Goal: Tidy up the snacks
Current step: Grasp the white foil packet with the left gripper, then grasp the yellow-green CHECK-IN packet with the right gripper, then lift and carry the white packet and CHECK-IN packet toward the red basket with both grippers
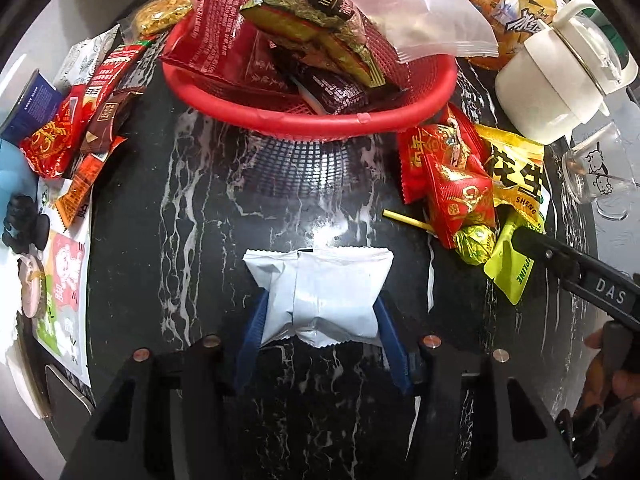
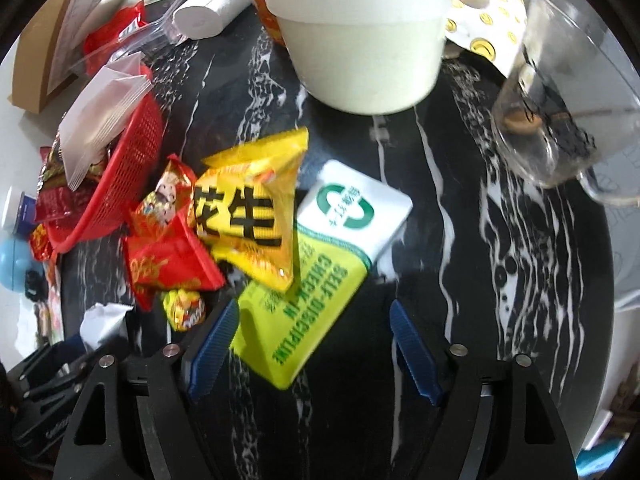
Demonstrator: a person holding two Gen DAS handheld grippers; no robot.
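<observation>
The left gripper (image 1: 318,316) was pointed down at the black table (image 1: 200,216) and squeezed on a white packet (image 1: 320,292). The right gripper (image 2: 314,316) was spread wide over a green card (image 2: 296,312), beside the red basket (image 2: 120,184).

Left wrist view: looks steeply down along its blue-padded fingers (image 1: 256,320) at the black marble table (image 1: 192,208), close above it; red basket (image 1: 312,120) ahead at the top.
Right wrist view: likewise steeply downward and close, facing the white pot (image 2: 360,40) at the top edge.
Shared ground: the yellow peanut bag (image 1: 516,168) (image 2: 248,216), red sweet packets (image 1: 452,184) (image 2: 172,256), yellow-green packet (image 1: 508,268) (image 2: 296,312), red basket (image 2: 120,184), white pot (image 1: 552,80).
Cross-sighting: the right gripper's arm enters the left view's right edge.
</observation>
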